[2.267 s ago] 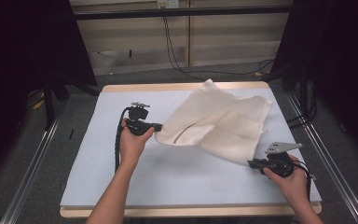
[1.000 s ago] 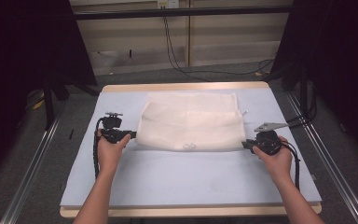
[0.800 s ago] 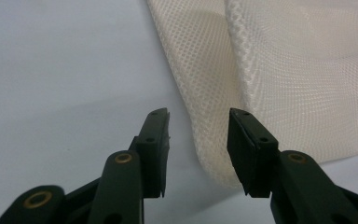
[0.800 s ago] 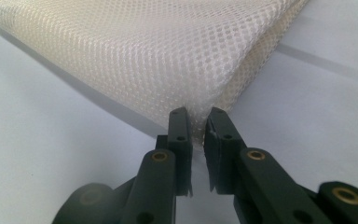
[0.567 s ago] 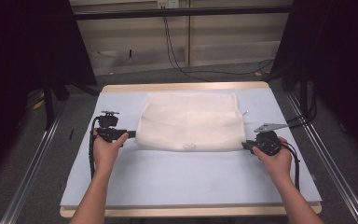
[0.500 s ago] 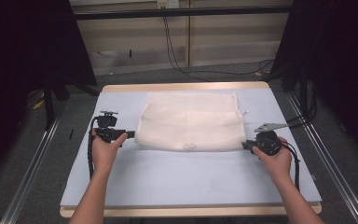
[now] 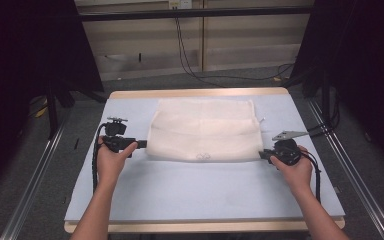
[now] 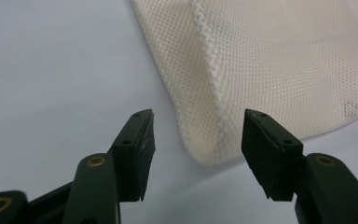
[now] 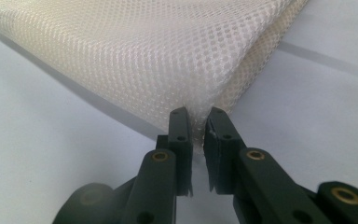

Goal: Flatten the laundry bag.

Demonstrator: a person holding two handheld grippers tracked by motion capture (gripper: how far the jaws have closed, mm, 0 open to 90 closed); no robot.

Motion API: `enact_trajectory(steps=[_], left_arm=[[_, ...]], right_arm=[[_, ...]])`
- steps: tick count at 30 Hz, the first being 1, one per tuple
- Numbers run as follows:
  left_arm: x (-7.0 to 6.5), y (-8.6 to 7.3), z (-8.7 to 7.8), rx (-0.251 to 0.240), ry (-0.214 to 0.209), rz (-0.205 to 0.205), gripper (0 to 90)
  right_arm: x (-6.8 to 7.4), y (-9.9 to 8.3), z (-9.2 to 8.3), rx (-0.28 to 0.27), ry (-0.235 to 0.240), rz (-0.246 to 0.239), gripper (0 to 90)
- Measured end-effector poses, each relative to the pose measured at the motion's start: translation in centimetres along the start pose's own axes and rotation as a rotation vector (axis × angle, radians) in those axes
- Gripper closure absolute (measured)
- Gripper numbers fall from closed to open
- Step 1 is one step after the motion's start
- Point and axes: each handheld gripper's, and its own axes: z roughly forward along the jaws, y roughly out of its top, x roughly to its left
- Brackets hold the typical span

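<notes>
A cream mesh bag (image 7: pixel 202 130) lies folded flat on the pale blue table mat (image 7: pixel 200 190). My left gripper (image 7: pixel 141 144) sits at the bag's near left corner. Its jaws have just been opening and stand apart, and the folded corner of the mesh bag (image 8: pixel 209 140) lies between them, free of both pads. My right gripper (image 7: pixel 261 154) is at the near right corner. Its pads are pinched on the corner of the mesh bag (image 9: pixel 196 122), which spreads away ahead of them.
The mat covers a wooden table with its front edge (image 7: pixel 205 227) near the person. Metal rails (image 7: pixel 27 192) run along both sides. Black curtains and cables (image 7: pixel 195 70) lie beyond the far edge.
The bag went from a crumpled diagonal heap to a flat folded rectangle. Since a second ago the left gripper has let go of the left corner and drawn slightly back; the right hand stayed put.
</notes>
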Motion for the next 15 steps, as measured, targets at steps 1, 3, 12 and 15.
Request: enact_trajectory(steps=[1, 3, 12, 15], left_arm=[[0.0, 0.0, 0.0, 0.0, 0.0, 0.0, 44.3], [-0.1, 0.3, 0.3, 0.025, -0.005, 0.024, 43.4], [-0.9, 2.5, 2.2, 0.048, 0.0, 0.069, 43.4], [-0.7, 3.2, 2.9, 0.041, -0.003, 0.073, 46.5]], right_arm=[[0.0, 0.0, 0.0, 0.0, 0.0, 0.0, 81.3], [-0.1, -0.1, 0.0, 0.0, 0.006, 0.009, 81.4], [-0.7, 0.2, 0.5, -0.009, 0.035, 0.026, 81.8], [-0.9, 0.4, 0.8, -0.006, 0.037, 0.03, 81.8]])
